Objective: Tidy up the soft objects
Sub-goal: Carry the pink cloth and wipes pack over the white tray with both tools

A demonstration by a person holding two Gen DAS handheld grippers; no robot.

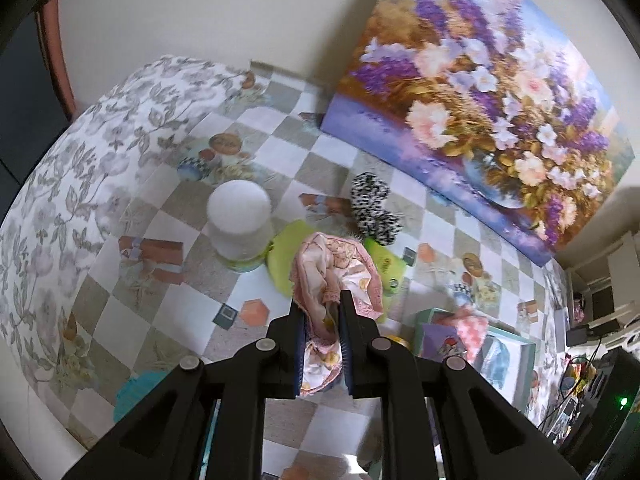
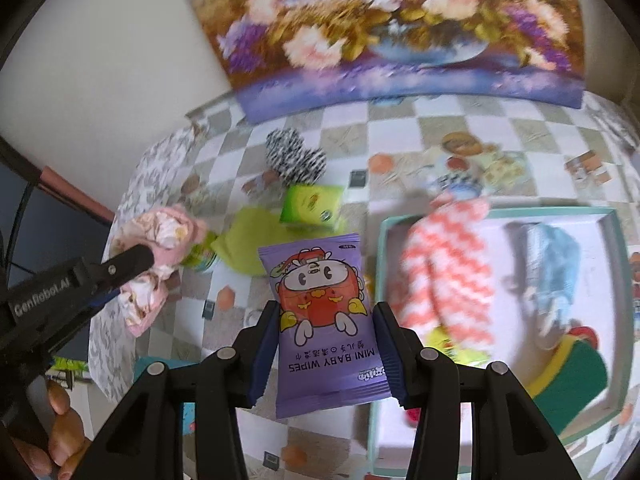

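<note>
Left tongs [image 1: 322, 312] are pinched on a bunched pink printed cloth [image 1: 334, 268], held clear above the checkered bench [image 1: 280, 136]. Right tongs [image 2: 326, 320] grip a purple baby wipes pack [image 2: 324, 320] by its sides, above the bench just left of the teal-rimmed box [image 2: 612, 216], which holds an orange-white checked cloth [image 2: 448, 272].

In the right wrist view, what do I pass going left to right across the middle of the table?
Pink cloth in the left tongs → green pack → purple baby wipes pack → orange-and-white cloth → blue cloth.
</note>
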